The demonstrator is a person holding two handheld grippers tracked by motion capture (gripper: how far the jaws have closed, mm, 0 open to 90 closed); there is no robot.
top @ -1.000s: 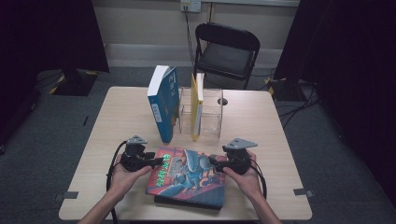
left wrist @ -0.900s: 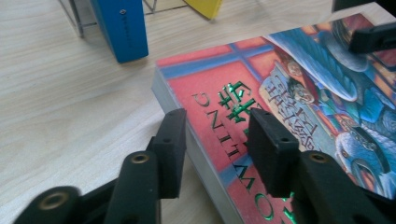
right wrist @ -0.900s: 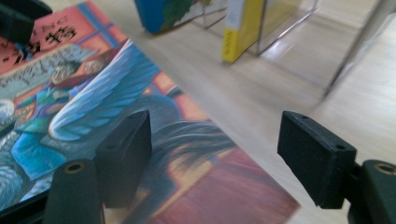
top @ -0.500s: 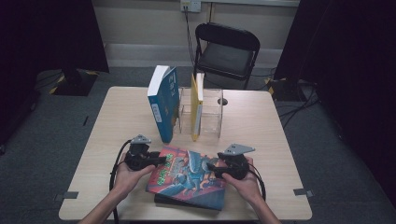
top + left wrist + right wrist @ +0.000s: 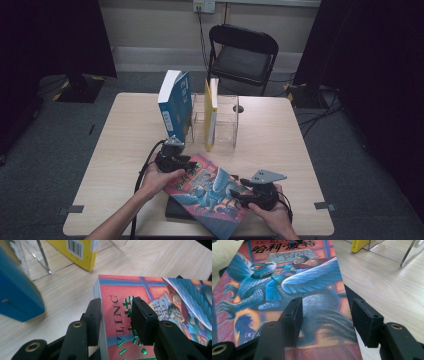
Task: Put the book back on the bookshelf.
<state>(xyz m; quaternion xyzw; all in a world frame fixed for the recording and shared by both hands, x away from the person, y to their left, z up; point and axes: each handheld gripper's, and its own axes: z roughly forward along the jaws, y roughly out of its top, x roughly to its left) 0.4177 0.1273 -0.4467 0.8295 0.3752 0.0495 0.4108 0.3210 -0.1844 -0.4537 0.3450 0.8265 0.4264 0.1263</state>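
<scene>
A colourful illustrated book [image 5: 210,192] lies slantwise on a black book [image 5: 175,211] near the table's front edge. My left gripper [image 5: 188,163] is at its far left corner. In the left gripper view the jaws [image 5: 117,302] have just been closing and clamp the spine corner of the book [image 5: 155,290], one pad on the cover, the other against the page edge. My right gripper [image 5: 238,196] is at the book's near right side. Its jaws [image 5: 327,301] have just been closing around the book's edge [image 5: 287,277]; one pad hovers over the cover, the other stands just off the edge.
A blue book [image 5: 175,105] stands upright behind the left gripper. Beside it a yellow book [image 5: 210,112] leans in a clear acrylic holder [image 5: 229,122]. A black folding chair [image 5: 242,55] stands beyond the wooden table [image 5: 280,145].
The colourful book has swung round on the black one: its left end went away from the person, its right end came nearer. Both hands moved with it, and the right jaws narrowed.
</scene>
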